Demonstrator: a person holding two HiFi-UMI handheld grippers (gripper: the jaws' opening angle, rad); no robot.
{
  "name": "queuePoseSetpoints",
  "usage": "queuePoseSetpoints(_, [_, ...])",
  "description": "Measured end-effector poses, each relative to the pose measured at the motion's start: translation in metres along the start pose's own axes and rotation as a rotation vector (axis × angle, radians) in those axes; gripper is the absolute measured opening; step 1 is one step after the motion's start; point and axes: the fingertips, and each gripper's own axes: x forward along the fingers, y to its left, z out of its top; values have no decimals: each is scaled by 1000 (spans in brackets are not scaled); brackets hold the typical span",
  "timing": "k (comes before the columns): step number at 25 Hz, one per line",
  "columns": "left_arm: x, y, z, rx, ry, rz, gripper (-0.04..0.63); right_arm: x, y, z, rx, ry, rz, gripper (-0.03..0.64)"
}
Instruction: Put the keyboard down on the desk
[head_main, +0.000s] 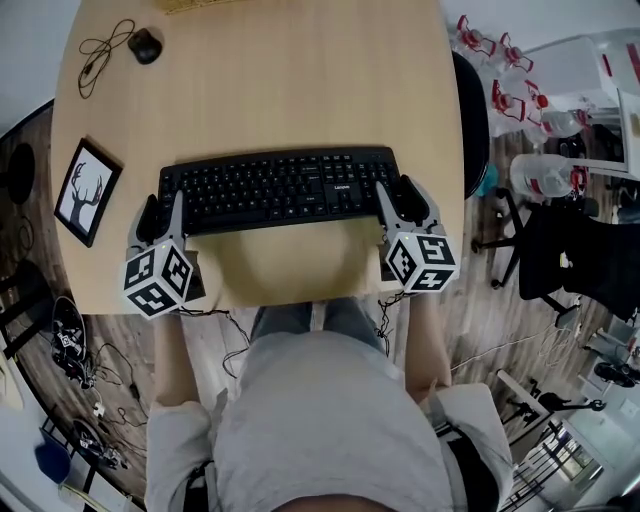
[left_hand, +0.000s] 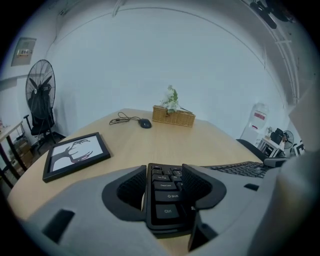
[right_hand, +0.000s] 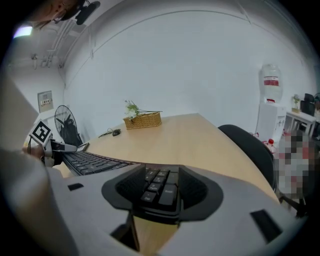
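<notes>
White walls (left_hand: 175, 60), wood-plank floor (head_main: 500, 310), black office chair (head_main: 473, 110), standing fan (left_hand: 40, 95).

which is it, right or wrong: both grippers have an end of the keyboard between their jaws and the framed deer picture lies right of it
Wrong in one respect: the framed deer picture lies left of the keyboard, as the head view shows. The rest holds.

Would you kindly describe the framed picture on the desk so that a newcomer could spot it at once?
Start at the wooden desk and find the black keyboard near the person's edge. Left of the keyboard, near the desk's left edge, lies a picture. It is the only framed thing: a black frame round a black antlered deer on white, unlike the corded mouse farther back.
</notes>
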Motion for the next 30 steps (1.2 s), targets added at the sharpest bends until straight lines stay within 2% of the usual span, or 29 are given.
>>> queuePoseSetpoints(7, [4,3,-29,-33,59,2,212,0,-4,-13,6,15,-19,206])
queuePoseSetpoints(19, [4,7,-40,-62,50,5,201,0,-4,-22,-4,-6,-36,204])
queuePoseSetpoints(30, [4,9,-56,-79,78,3,201,2,-7,-38,22,25,-56,179])
